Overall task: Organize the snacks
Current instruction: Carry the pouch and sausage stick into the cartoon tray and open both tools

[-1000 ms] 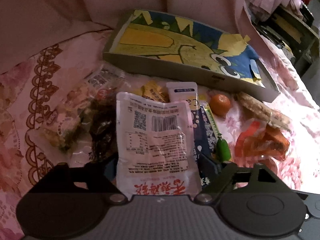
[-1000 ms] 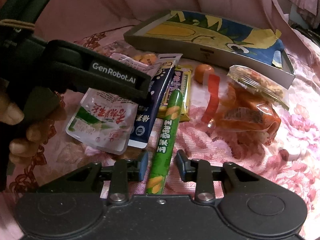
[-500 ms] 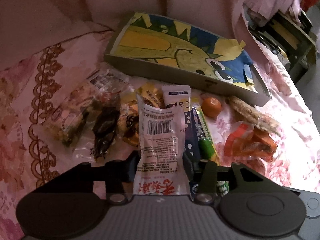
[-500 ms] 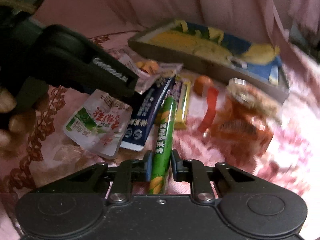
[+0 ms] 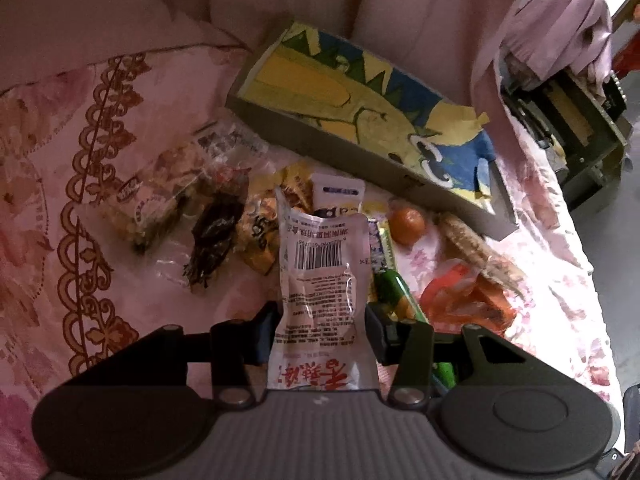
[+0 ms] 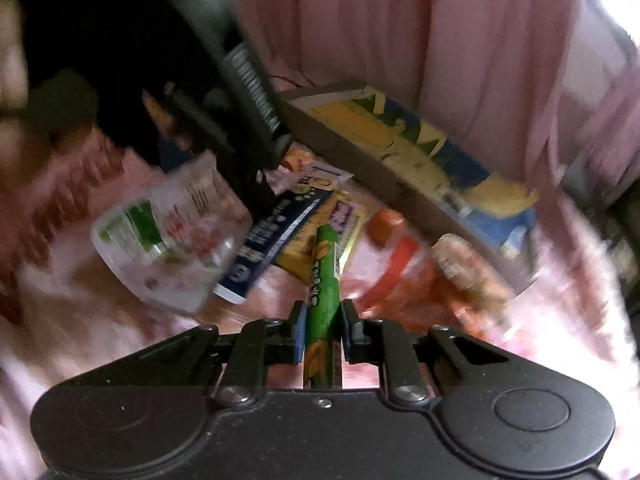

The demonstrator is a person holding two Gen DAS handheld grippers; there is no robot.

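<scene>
Left hand-held gripper (image 5: 320,330) clamps the white pouch (image 5: 322,280); right hand-held gripper (image 6: 320,330) pinches the green stick (image 6: 322,292). Both hang over the bed (image 5: 132,300); slick wrappers could slip free.

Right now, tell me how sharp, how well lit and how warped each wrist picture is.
Left wrist view: sharp, the barcode on the white snack pouch is crisp; dim pinkish light, with a washed-out patch on the bedspread at right; fisheye bends the cardboard box. Right wrist view: heavy motion blur across the snacks and curtain; only the green corn sausage stick near the jaws stays fairly clear; glare upper right.
</scene>
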